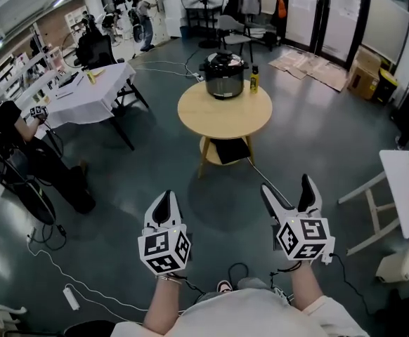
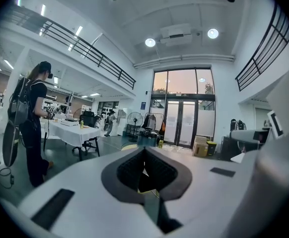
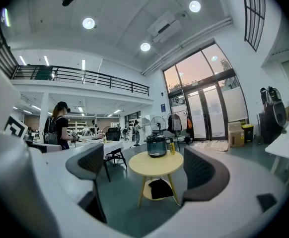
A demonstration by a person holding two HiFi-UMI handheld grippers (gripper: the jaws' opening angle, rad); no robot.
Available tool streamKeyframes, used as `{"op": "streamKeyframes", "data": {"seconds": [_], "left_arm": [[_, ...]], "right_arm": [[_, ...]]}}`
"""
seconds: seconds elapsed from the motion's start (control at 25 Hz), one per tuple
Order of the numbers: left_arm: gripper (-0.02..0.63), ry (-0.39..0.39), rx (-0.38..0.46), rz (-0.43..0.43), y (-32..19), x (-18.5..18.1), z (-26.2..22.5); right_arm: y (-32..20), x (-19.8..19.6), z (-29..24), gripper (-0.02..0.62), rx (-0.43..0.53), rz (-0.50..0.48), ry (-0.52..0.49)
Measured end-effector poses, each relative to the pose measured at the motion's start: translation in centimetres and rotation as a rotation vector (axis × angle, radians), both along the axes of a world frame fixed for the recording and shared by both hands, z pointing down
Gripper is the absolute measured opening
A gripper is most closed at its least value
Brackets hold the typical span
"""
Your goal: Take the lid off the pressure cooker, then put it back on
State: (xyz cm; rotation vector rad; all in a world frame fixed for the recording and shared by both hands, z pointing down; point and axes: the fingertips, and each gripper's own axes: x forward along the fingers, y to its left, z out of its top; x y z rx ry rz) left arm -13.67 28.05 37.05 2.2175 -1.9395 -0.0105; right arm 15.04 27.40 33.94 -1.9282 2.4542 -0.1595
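Person (image 1: 1, 121) seated far off to the left of the left gripper, by a white-clothed table (image 1: 95, 90). Left gripper (image 1: 165, 196): jaws clenched pad to pad, nothing between them. Pressure cooker (image 1: 224, 76) stands well ahead of both grippers on a round wooden table (image 1: 225, 118), with its lid (image 1: 224, 60) seated on top. A yellow bottle (image 1: 254, 79) stands just beside the cooker, on the right gripper's side. Right gripper (image 1: 287, 184): released, jaws wide apart and empty; its own view frames the distant cooker between the pads.
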Motion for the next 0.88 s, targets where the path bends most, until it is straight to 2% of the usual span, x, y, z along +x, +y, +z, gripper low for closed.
{"op": "streamKeyframes", "data": {"seconds": [0.2,0.44,0.72,0.88], "left_arm": [[-0.005,0.008,-0.009,-0.007,-0.2,-1.3,0.7],[-0.005,0.021,-0.037,-0.016,-1.5,-1.8,2.1],[-0.006,0.031,-0.088,-0.030,-5.4,-2.0,4.4],[-0.005,0.034,-0.083,-0.037,-9.3,-1.0,4.2]], "right_arm": [[0.3,-0.8,0.4,0.506,-0.001,0.031,0.003],[-0.8,-0.7,1.9,0.503,-0.044,0.038,0.013],[-5.0,-0.5,3.5,0.503,-0.069,0.032,0.006],[-8.8,0.6,3.8,0.503,-0.076,0.027,0.007]]}}
